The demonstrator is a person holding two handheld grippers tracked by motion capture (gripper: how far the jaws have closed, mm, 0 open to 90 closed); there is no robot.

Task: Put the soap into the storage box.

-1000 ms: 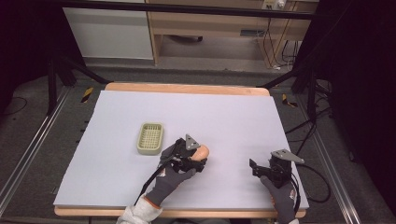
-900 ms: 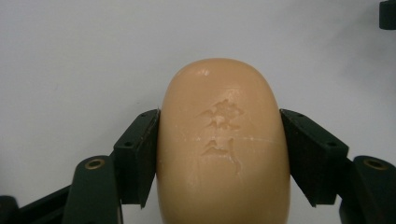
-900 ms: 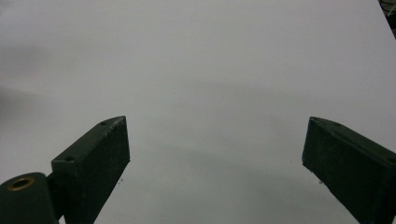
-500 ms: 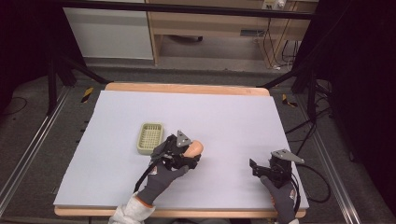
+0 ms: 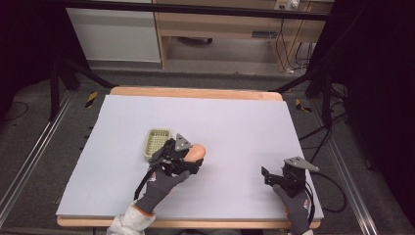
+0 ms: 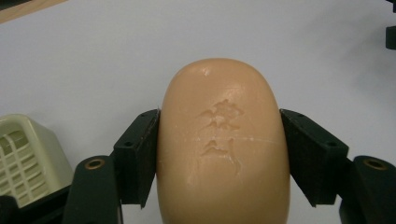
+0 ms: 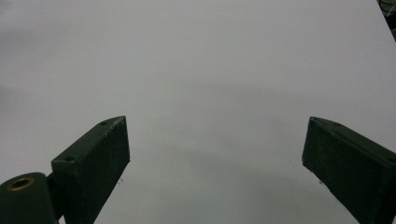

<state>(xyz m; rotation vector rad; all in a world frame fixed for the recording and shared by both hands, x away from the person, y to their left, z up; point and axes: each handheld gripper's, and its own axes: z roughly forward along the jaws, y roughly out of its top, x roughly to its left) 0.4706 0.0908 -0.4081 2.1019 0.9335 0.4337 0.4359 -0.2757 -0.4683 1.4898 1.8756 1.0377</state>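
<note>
Your table (image 5: 235, 122) carries a pale green basket (image 5: 156, 144) left of its middle. Your left gripper (image 6: 219, 154) grasps the tan soap bar (image 6: 223, 144) just beside that basket. Your right gripper (image 7: 215, 154), jaws spread wide, sits near the table's front right corner.

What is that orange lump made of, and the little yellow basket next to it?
The orange lump looks like a bar of soap: smooth, waxy, matte, with stamped characters and fine scratches on top. The left gripper squeezes its sides. The yellow basket looks like moulded plastic, pale and slightly glossy, with a grid bottom, likely a soap dish.
</note>
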